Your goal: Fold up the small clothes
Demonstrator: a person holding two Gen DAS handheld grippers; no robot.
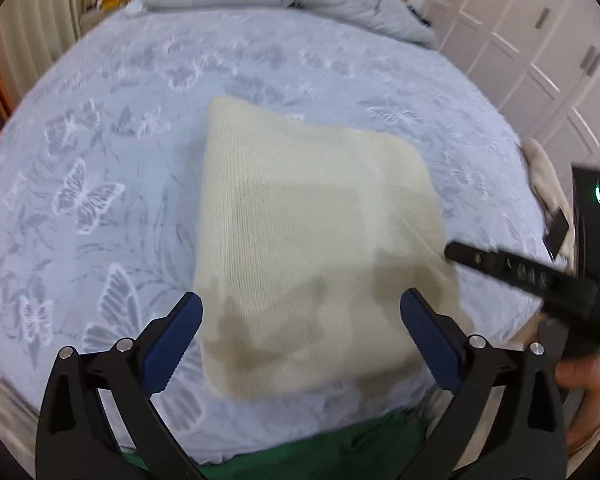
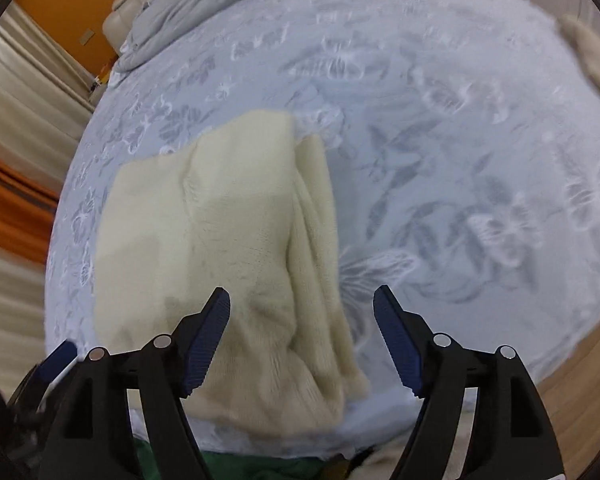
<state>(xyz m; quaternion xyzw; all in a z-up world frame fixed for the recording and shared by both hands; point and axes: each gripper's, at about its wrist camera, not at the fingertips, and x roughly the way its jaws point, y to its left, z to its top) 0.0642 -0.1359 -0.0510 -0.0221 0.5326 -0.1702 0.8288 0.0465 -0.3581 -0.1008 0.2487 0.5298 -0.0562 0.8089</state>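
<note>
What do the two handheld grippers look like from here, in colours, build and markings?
Both match: the left gripper and right gripper have black, angular plastic linkage arms with silver round pins at the joints. Their fingers carry dark blue pads with fine ribbing. Seen from the left wrist view, the right gripper's body shows a small green light. No cables or sleeves are visible.

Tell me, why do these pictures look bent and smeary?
Left wrist view: the fisheye lens bulges the bed; the right gripper is motion-smeared; shadows darken the cream sweater. Right wrist view: the bedspread's butterflies blur, while the right gripper looks sharper.
</note>
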